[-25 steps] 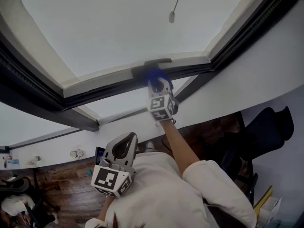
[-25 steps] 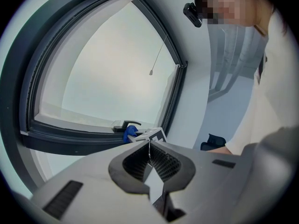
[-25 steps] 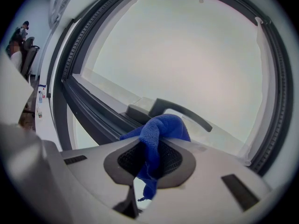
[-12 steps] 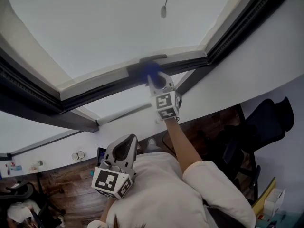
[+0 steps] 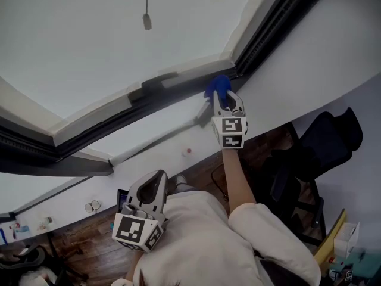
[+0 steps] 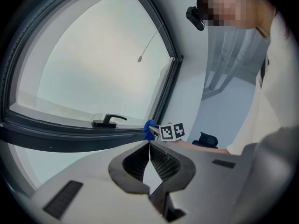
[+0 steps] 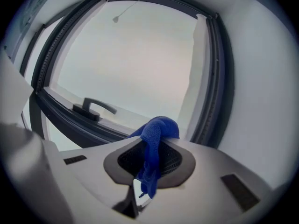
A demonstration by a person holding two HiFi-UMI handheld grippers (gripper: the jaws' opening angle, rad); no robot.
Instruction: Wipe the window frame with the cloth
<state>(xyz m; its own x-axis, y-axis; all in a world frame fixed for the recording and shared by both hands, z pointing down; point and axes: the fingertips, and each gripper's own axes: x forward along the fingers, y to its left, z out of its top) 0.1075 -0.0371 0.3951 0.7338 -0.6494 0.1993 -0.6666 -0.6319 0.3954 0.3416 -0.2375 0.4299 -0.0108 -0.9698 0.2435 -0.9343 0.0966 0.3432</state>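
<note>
Over the last second the right gripper (image 5: pixel 220 98) has slid the blue cloth (image 5: pixel 218 86) rightward along the lower rail of the window frame (image 5: pixel 178 89). It was pressed just beside the window handle (image 5: pixel 156 80). Now the handle lies well to its left and the cloth sits close to the frame's right-hand corner. The arm has swung further right with it.

The left gripper (image 6: pixel 149 146) and right gripper (image 5: pixel 225 103) are pale grey moulded shells. Each has 2 fingers lined with black ribbed pads (image 6: pixel 164 164). Behind the fingers, each carries a white cube (image 5: pixel 231 131) printed with black square markers. The person wears a cream short-sleeved top (image 5: pixel 199 243).
</note>
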